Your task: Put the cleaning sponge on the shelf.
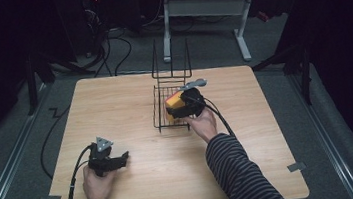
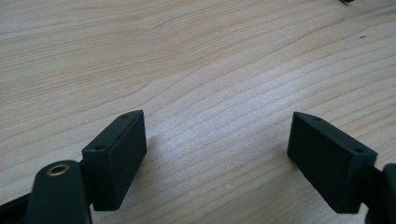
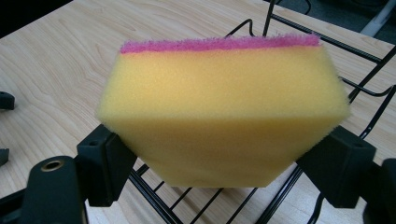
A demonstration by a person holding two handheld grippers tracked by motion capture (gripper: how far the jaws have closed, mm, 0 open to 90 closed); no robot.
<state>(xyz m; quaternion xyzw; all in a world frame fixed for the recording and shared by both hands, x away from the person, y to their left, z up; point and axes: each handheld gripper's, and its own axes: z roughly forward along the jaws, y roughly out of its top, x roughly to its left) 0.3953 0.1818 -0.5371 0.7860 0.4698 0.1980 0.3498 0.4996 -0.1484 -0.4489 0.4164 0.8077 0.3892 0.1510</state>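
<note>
a square light-wood table point(image 1: 173, 180) with rounded corners fills the middle of the high view, standing on a grey floor with dark cables behind it. toward its far middle sits a black wire rack point(image 1: 165, 112) — a low basket of thin rods with a taller upright frame at its far side. the person's right hand point(image 1: 202, 125), in a dark striped sleeve, reaches to the rack's near right edge and holds the right gripper point(image 1: 181, 106) over it. that gripper pinches a yellow foam sponge with a pink scouring layer point(image 3: 224, 112) between its two black jaws, the foam squeezed narrower where they press, and the sponge hangs over the rack's wires. the left gripper point(image 1: 121, 160) rests low near the table's front left corner, well apart from the rack — its jaws are spread wide with bare wood between them.
</note>
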